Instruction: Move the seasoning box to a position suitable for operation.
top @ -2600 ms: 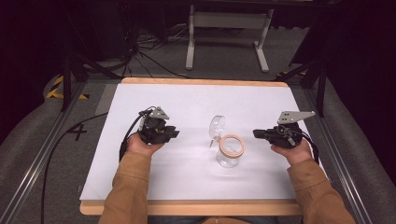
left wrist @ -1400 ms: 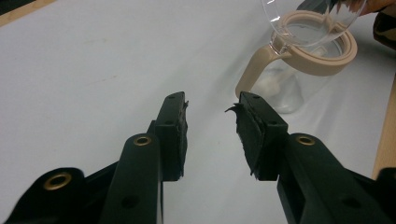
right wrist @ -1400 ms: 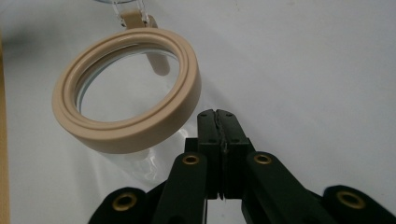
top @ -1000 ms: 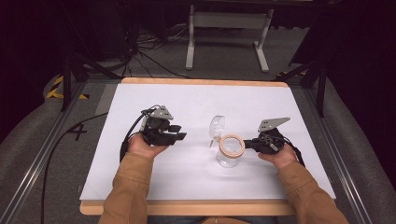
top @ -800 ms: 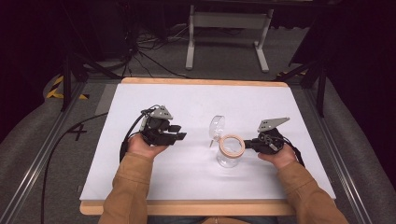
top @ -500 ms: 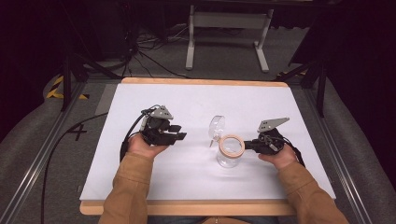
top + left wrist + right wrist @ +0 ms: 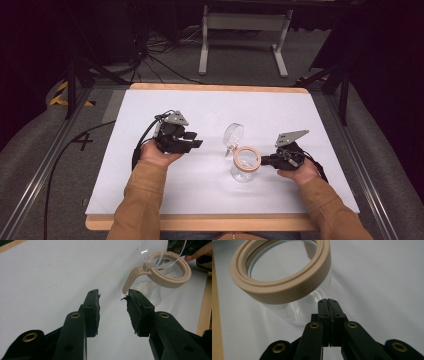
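The glass jar [image 7: 245, 167] stands lid-open on our white bench [image 7: 150, 200], above grey floor. Our left hand-held gripper [image 7: 192, 144] rests nearby, jaws apart; our right hand-held gripper [image 7: 264, 161] sits closed beside the jar.

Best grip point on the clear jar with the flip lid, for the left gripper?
Probably the beige tab that juts from the jar collar below the hinged clear lid. It sticks out toward the open left gripper, so come in level from the jar's left. The body is round, smooth glass, likely slippery.
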{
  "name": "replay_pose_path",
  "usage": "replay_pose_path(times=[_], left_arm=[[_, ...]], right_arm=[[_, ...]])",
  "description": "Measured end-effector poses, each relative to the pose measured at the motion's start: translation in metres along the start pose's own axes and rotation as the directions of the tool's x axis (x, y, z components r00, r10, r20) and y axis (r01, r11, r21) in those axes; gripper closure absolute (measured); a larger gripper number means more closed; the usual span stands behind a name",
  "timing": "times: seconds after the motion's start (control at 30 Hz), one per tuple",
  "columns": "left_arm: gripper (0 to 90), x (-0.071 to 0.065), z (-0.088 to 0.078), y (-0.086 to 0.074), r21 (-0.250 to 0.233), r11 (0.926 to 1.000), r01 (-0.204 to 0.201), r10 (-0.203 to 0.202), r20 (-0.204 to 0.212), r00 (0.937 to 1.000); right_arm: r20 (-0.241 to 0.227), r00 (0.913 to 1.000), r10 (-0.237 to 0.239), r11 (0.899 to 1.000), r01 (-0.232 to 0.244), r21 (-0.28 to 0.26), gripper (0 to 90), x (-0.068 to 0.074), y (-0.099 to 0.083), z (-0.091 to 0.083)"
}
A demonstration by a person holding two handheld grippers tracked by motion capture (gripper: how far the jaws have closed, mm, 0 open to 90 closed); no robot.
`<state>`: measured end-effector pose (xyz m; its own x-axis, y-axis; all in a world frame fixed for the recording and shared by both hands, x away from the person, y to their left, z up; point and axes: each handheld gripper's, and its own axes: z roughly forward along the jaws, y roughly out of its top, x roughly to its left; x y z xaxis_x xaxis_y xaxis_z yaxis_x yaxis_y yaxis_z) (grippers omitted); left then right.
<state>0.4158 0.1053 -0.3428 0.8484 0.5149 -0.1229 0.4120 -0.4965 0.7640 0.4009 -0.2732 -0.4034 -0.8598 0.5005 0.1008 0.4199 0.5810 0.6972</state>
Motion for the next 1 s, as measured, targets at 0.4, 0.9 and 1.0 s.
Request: replay_pose_path(times=[0.4, 0.9, 1.0], left_arm=[[61.6, 0.001, 0.009, 0.008, -0.012, 0.9999, -0.005, 0.006, 0.024, 0.9997], [61.7, 0.001, 0.011, 0.011, 0.002, 0.9999, -0.015, 0.015, 0.038, 0.9992], [61.7, 0.001, 0.011, 0.011, -0.001, 0.9999, -0.012, 0.012, 0.040, 0.9991]], right_arm=[[-0.013, 0.9997, -0.021, 0.999, 0.021, 0.038, 89.3, 0.014, -0.004, 0.002], [-0.062, 0.9955, -0.072, 0.994, 0.077, 0.079, 89.3, 0.035, 0.000, 0.010], [-0.077, 0.9936, -0.083, 0.993, 0.089, 0.082, 89.2, 0.039, 0.002, 0.013]])
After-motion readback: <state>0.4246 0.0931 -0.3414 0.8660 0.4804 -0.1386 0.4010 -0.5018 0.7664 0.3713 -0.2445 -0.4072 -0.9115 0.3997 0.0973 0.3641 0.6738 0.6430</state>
